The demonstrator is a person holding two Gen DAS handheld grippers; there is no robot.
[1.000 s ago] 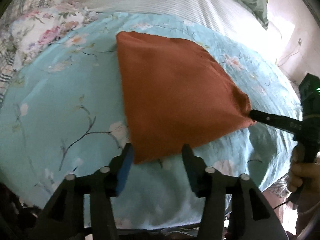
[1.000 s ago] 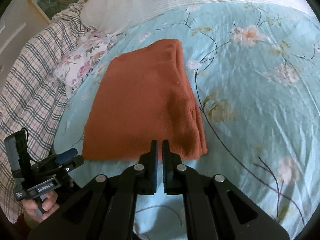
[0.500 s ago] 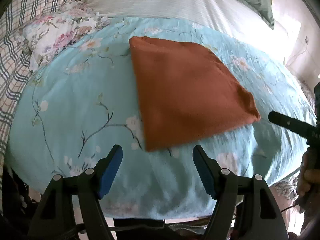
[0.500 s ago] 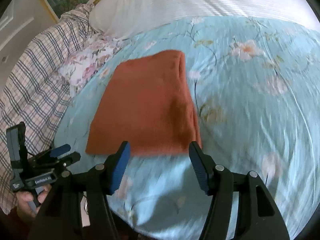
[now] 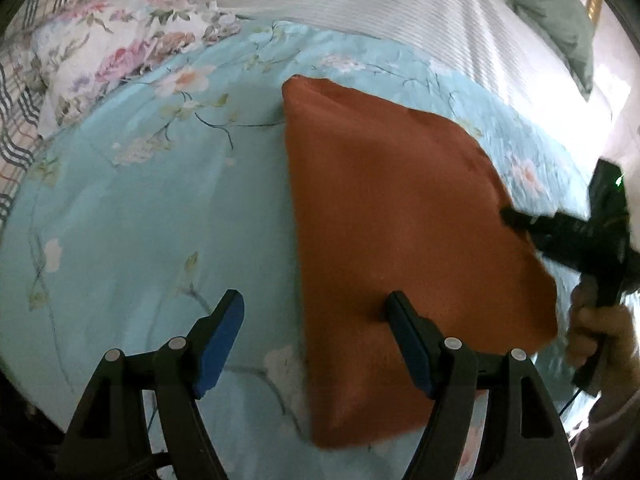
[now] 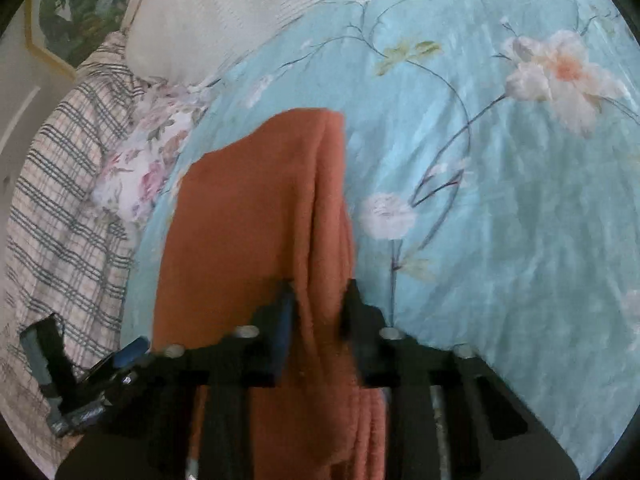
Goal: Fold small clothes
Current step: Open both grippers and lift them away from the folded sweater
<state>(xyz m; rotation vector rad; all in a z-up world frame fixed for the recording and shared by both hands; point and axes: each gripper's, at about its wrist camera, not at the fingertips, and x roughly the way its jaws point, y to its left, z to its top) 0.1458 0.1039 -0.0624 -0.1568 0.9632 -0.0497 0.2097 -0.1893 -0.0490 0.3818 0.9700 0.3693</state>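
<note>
The folded rust-orange fleece cloth (image 5: 400, 240) looks matt and fuzzy — the light-blue floral cotton bedspread (image 5: 140, 220) smoother, faintly creased; black plastic left hand-held gripper (image 5: 316, 320) has dull blue pads.

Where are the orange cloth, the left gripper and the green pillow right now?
orange cloth (image 5: 392, 216), left wrist view, middle of its top face.
left gripper (image 5: 316, 312), left wrist view, midway between its open fingers.
green pillow (image 5: 548, 4), left wrist view, its near face.

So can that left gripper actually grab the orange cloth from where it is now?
Probably yes. The left gripper is open, and its fingers straddle the near left edge of the orange cloth, which lies flat on the floral bedspread. Nothing lies between them, though it must still close on the edge.
</note>
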